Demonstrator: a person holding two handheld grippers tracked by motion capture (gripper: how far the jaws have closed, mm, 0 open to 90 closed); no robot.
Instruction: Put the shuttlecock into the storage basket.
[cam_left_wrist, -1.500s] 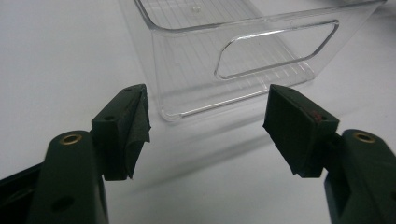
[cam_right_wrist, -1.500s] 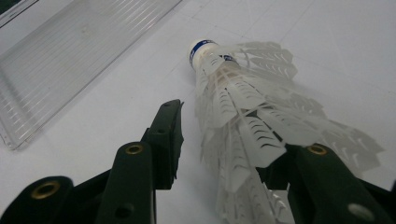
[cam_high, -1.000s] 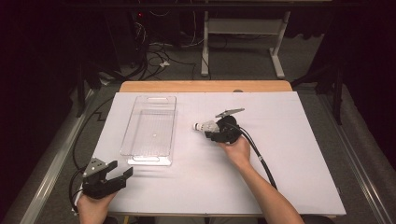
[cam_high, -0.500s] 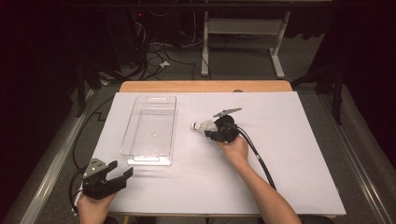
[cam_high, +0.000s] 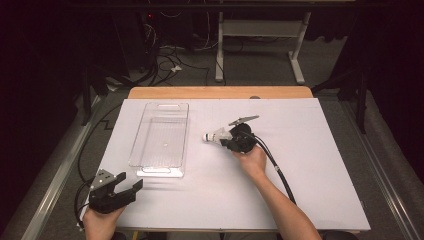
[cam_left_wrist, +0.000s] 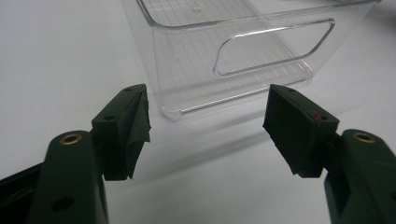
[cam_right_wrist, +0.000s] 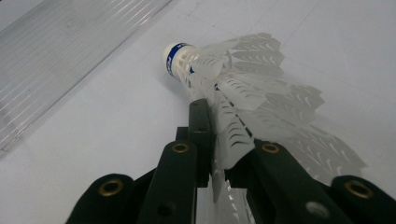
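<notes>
The right hand-held gripper (cam_right_wrist: 219, 154) has just been closing and now pinches the feather skirt of the shuttlecock (cam_high: 216, 136), which lies on the surface (cam_high: 325, 150) beside the clear tray (cam_high: 161, 134). The thin feathers may bend or slip out when lifted. The left hand-held gripper (cam_left_wrist: 205, 126) stands open.

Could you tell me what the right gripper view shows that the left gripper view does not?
The right gripper view alone shows the white feathered shuttlecock with its blue-banded cork, its feathers pinched between the right gripper jaws, which have just been closing. The left gripper view alone shows the left gripper open, holding nothing. Both show the clear plastic tray and white table cover.
</notes>
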